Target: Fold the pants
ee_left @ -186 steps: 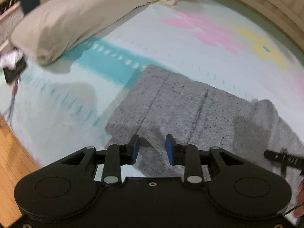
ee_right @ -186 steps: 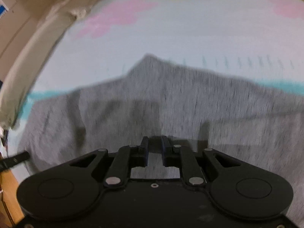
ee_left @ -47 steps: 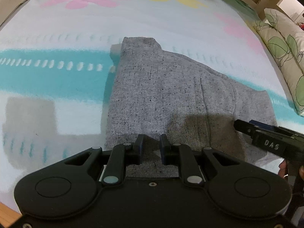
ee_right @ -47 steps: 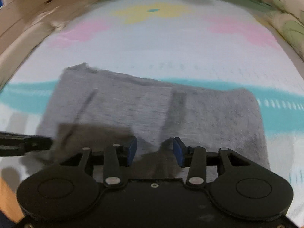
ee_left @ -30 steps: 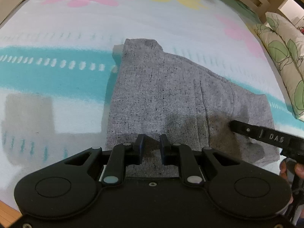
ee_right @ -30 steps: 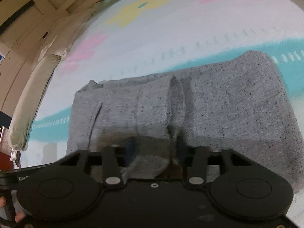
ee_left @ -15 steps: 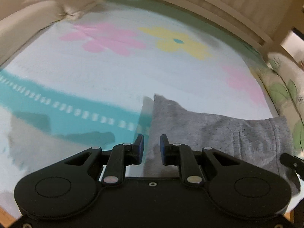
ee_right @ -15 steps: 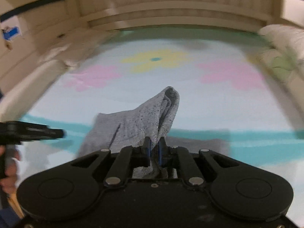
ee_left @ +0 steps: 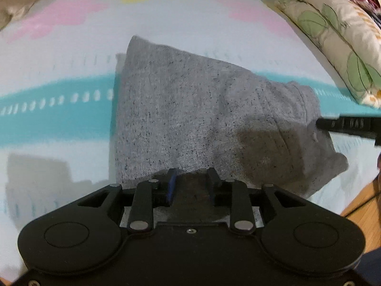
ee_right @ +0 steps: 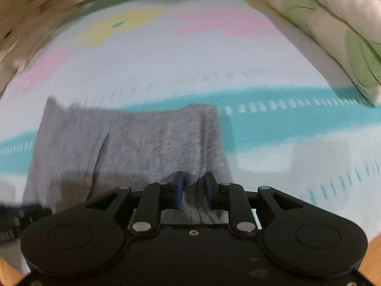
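Observation:
The grey speckled pants (ee_left: 190, 109) lie folded into a thick rectangle on the flowered bed sheet (ee_left: 59, 54). My left gripper (ee_left: 191, 181) hovers over the near edge of the pants; its jaws are opening, with fabric lying between them and the pads clear of it. In the blurred right wrist view the pants (ee_right: 123, 143) sit left of centre. My right gripper (ee_right: 193, 186) is at their near right corner, its jaws opening around a fold of fabric that the pads no longer press. The right gripper's finger (ee_left: 345, 125) shows over the pants' right end.
A leaf-patterned pillow (ee_left: 333, 38) runs along the bed's right side and also shows as a pillow (ee_right: 352, 28) in the right wrist view. Wooden floor (ee_left: 357, 212) lies past the bed's near right edge. A teal stripe (ee_left: 54, 116) crosses the sheet.
Half a second ago both grippers held the pants' edge lifted; now the fabric is laid over into a flat fold, and both pairs of jaws have widened off it.

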